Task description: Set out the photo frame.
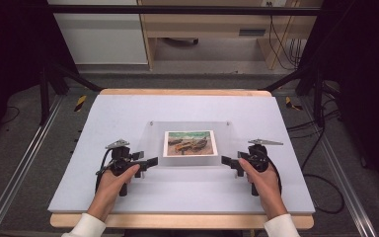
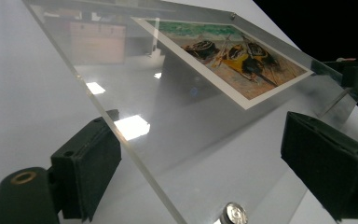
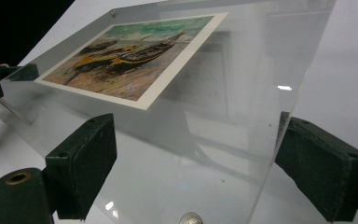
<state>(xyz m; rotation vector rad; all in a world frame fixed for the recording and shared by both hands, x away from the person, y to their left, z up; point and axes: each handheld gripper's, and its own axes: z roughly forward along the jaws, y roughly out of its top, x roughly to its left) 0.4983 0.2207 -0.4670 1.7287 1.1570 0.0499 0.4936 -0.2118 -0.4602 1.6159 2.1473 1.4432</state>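
a pale lilac-grey mat on a wooden table [image 1: 79,195] fills the workspace, with a dark floor, cables and light wooden furniture beyond; near the mat's middle sits the clear acrylic picture frame holding a painted beach scene of boats [image 1: 189,143], its near edge apparently raised off the mat; the left gripper [image 1: 152,161] and the right gripper [image 1: 225,160] meet its two near corners from either side, a sensible way to carry a wide, slippery sheet evenly; in the left gripper view the frame's near corner [image 2: 144,154] runs between the black pads but they stand apart from it, so this claw reads as released, not yet biting; in the right gripper view the pane [image 3: 200,154] lies likewise between wide-set pads without visible pressure, also released; the transparent edges blur into reflections, so whether a pad grazes the acrylic is hard to judge; the silver corner studs [image 2: 233,213] are cut off at the bottom; whatever props the frame is unclear.
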